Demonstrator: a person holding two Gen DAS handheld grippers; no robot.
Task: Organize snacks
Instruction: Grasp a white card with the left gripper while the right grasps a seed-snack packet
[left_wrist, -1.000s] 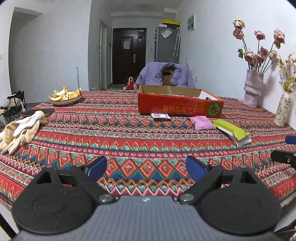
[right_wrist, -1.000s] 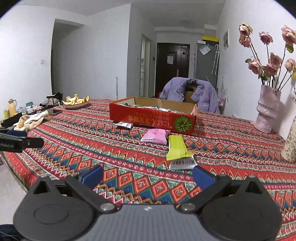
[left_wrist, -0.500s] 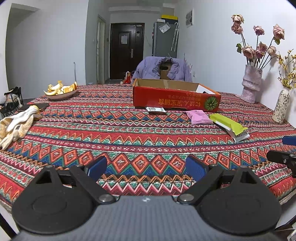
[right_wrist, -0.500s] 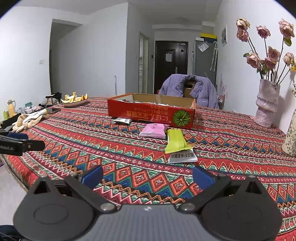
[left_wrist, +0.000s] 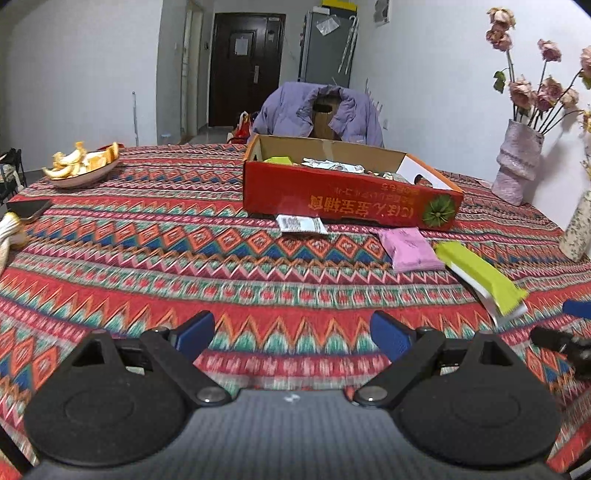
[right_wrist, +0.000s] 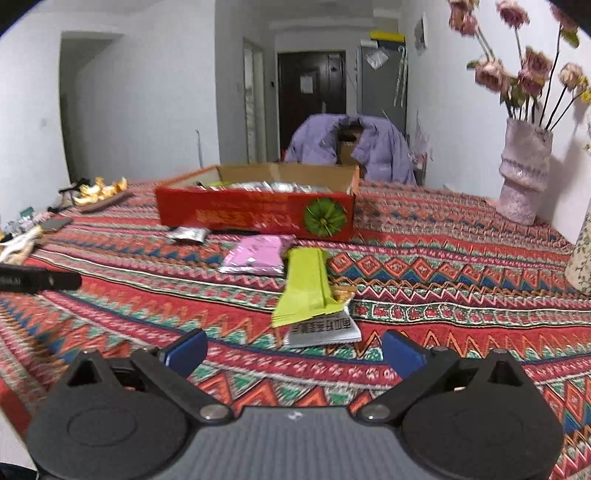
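A red cardboard box (left_wrist: 332, 192) (right_wrist: 255, 216) with several snack packets inside stands on the patterned tablecloth. In front of it lie a silver-white packet (left_wrist: 301, 224) (right_wrist: 186, 234), a pink packet (left_wrist: 410, 249) (right_wrist: 256, 254), and a green packet (left_wrist: 480, 275) (right_wrist: 306, 288) lying on a silver packet (right_wrist: 323, 330). My left gripper (left_wrist: 291, 334) is open and empty, low over the cloth, well short of the packets. My right gripper (right_wrist: 293, 349) is open and empty, just short of the green and silver packets.
A plate of orange peels (left_wrist: 83, 166) sits far left, gloves (left_wrist: 11, 236) and a phone (left_wrist: 29, 206) at the left edge. A pink vase with roses (left_wrist: 519, 170) (right_wrist: 522, 173) and a speckled vase (left_wrist: 578, 232) stand right. A chair with a purple jacket (left_wrist: 319, 112) is behind.
Both grippers have moved forward over the table toward the box and packets, which now look closer. Both stay open.
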